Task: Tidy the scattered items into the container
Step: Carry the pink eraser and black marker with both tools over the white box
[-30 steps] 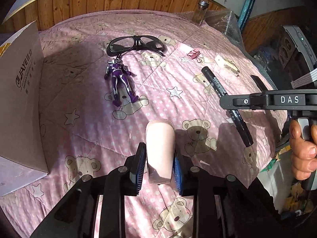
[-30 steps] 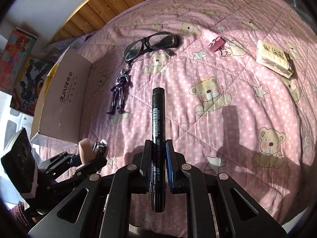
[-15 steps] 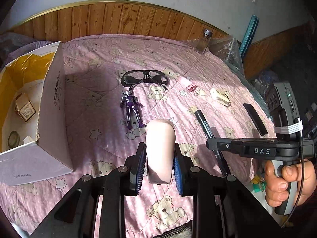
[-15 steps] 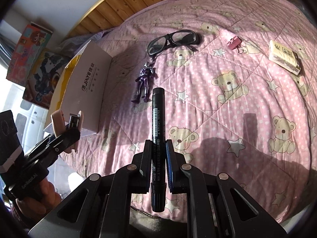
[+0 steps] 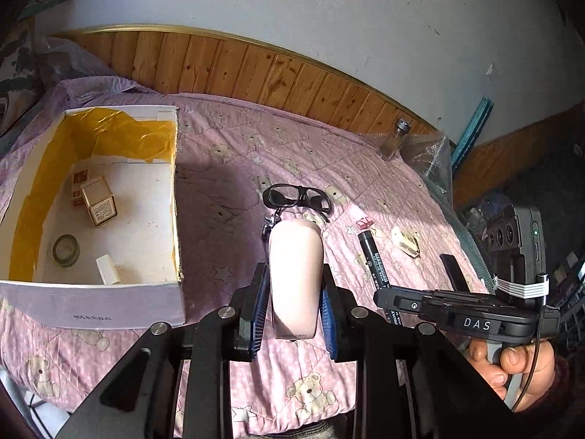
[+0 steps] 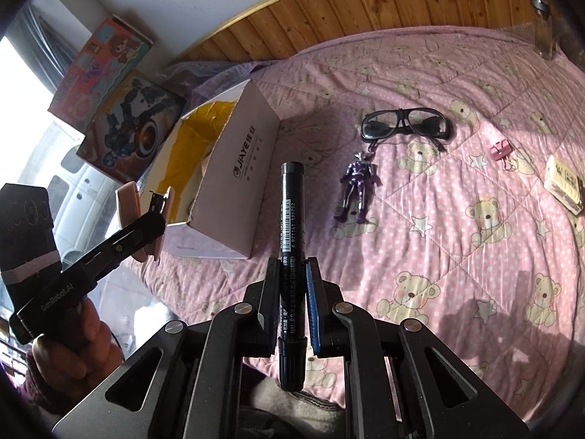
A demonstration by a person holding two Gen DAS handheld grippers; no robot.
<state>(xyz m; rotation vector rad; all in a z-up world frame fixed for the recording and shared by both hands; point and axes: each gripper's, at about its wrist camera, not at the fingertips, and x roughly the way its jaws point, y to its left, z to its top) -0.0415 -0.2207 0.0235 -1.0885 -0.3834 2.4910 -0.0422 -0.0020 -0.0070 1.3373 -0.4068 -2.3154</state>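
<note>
The left claw [image 5: 295, 294] is clenched on a pale pink block [image 5: 295, 274], held above the bed's pink quilt [image 5: 226, 190]. At its 10 o'clock sits the white cardboard box [image 5: 175, 197], open-topped and lined with yellow paper; inside lie a small carton [image 5: 98, 201], a tape roll [image 5: 66, 250] and a white piece [image 5: 108, 270]. The box's near wall stands between the claw and the interior. At 12 o'clock, just past the block, lie the black glasses [image 5: 297, 199]; the block hides the toy below them.

The right claw [image 6: 292, 292] is clenched on a black marker [image 6: 290, 226], cap pointing to 12 o'clock. Only this view shows the purple figure [image 6: 356, 192] whole, at 1 o'clock, with the glasses [image 6: 406, 124] beyond it, a pink binder clip [image 6: 500, 149] and a tan packet [image 6: 563, 184] at 2 o'clock. The box [image 6: 237, 183] lies at 11 o'clock, its contents mostly hidden here. The left claw [image 6: 148, 201] appears at 9 o'clock.
</note>
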